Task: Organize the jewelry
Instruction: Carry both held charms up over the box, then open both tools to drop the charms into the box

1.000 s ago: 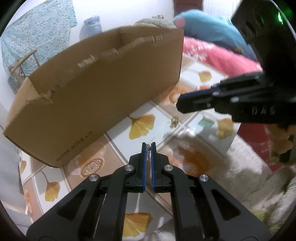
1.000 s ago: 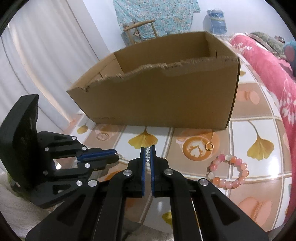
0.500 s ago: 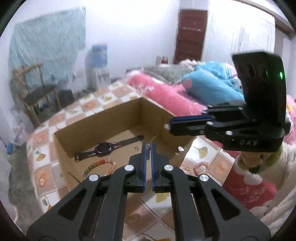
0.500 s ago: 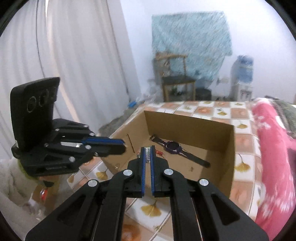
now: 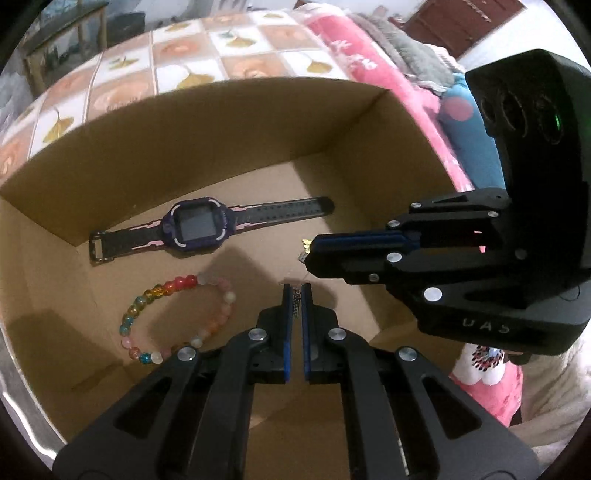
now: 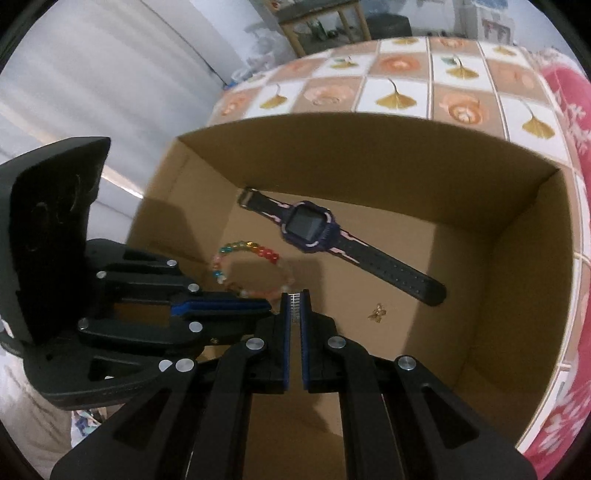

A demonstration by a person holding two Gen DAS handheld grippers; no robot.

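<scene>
An open cardboard box (image 5: 221, 122) holds a purple watch (image 5: 195, 229) and a rainbow bead bracelet (image 5: 177, 317). My left gripper (image 5: 295, 291) hangs over the box floor, shut on a thin silver chain (image 5: 295, 301) that shows between its blue pads. My right gripper (image 5: 308, 254) hovers close by at the right, tips nearly meeting the left's. In the right wrist view the right gripper (image 6: 294, 295) is also shut on silver chain (image 6: 294, 306), with the left gripper (image 6: 271, 308) beside it. A small gold butterfly charm (image 6: 376, 313) lies near the watch (image 6: 310, 227) strap end.
The box (image 6: 369, 147) stands on a tiled mat (image 6: 395, 92) with ginkgo-leaf prints. A pink blanket (image 5: 351, 48) lies along the right side, and a white curtain (image 6: 92, 74) hangs at the left. A wooden chair (image 6: 325, 22) stands beyond the mat.
Both grippers rose from the mat in front of the box, moved over its torn front wall and now tilt down into it. Each has stayed shut on the chain.
</scene>
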